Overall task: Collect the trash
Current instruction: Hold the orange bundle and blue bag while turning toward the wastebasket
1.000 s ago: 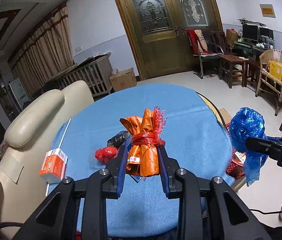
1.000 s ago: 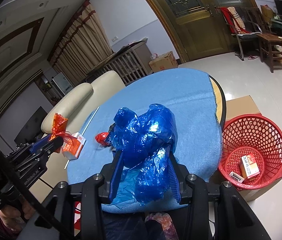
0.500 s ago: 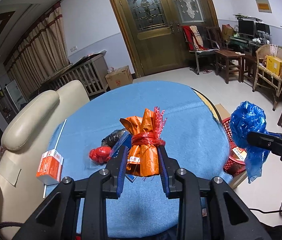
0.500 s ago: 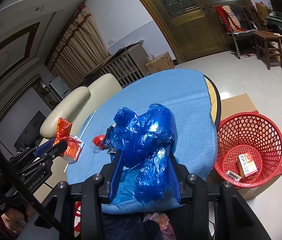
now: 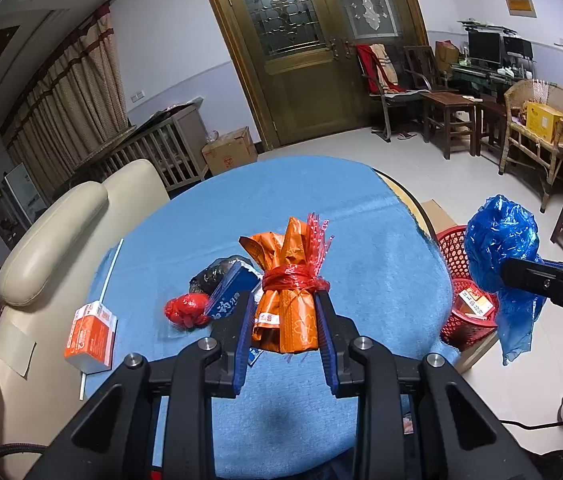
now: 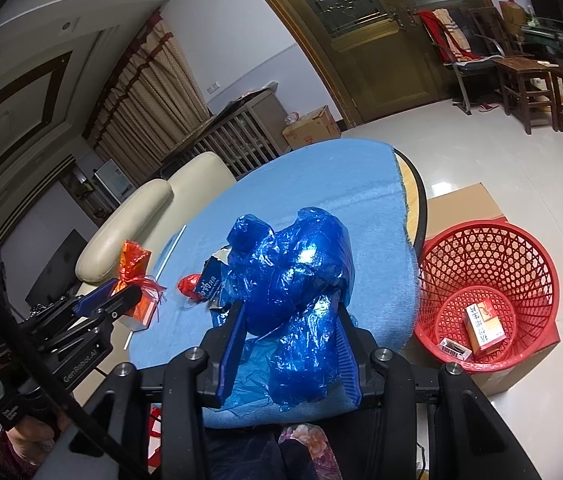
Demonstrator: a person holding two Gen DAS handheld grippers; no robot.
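Trash fills both grips: a glossy orange wrapper bundle (image 5: 287, 300), cinched with red film, is clamped between the left gripper (image 5: 284, 320) fingers at frame centre, and a crinkled blue plastic bag (image 6: 293, 280) is pinched in the right gripper (image 6: 291, 344). Only the right view looks into the red lattice basket (image 6: 521, 248) at lower right, showing cartons inside (image 6: 483, 326).

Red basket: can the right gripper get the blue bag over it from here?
Probably yes. The right gripper is shut on the blue bag above the table's near edge; the red basket stands open-topped on the floor to its right, with nothing visible between them.
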